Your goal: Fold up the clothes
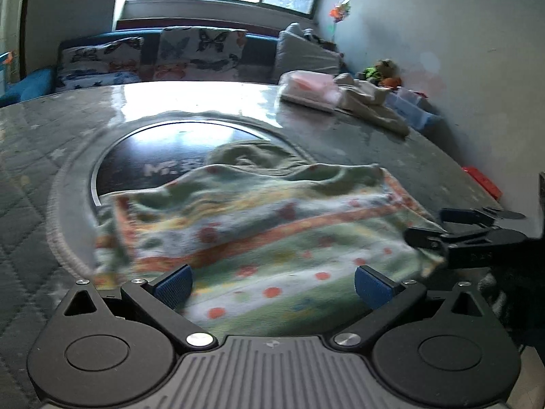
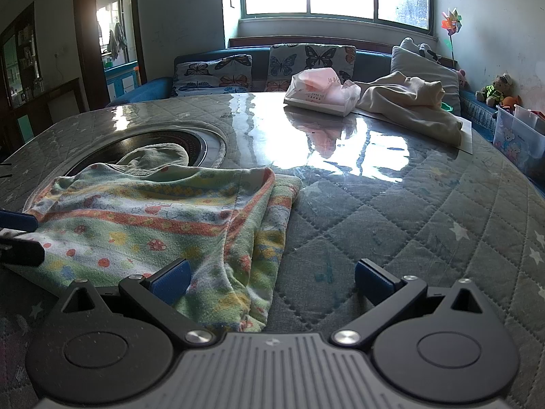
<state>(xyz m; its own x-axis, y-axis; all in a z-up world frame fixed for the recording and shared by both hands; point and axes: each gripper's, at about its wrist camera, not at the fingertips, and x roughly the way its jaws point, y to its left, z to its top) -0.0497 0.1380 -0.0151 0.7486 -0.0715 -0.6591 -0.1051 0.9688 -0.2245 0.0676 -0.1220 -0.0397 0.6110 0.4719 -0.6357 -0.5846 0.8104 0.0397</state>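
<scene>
Your left gripper point(image 1: 272, 284) and right gripper point(image 2: 272, 281) both hang released over the patterned garment point(image 2: 153, 218), which lies part-folded on the desk point(image 2: 391, 211) beneath the jaws, probably so you can pick the next edge.

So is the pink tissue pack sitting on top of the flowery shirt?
No, the tissue pack sits far back on the table, apart from the shirt.

Left gripper point(image 1: 272, 284) and right gripper point(image 2: 272, 281): matte black linkage arms, blue ribbed fingertip pads point(image 2: 172, 281), silver screws at pivots, grey ridged central housing, circular black side discs.
</scene>
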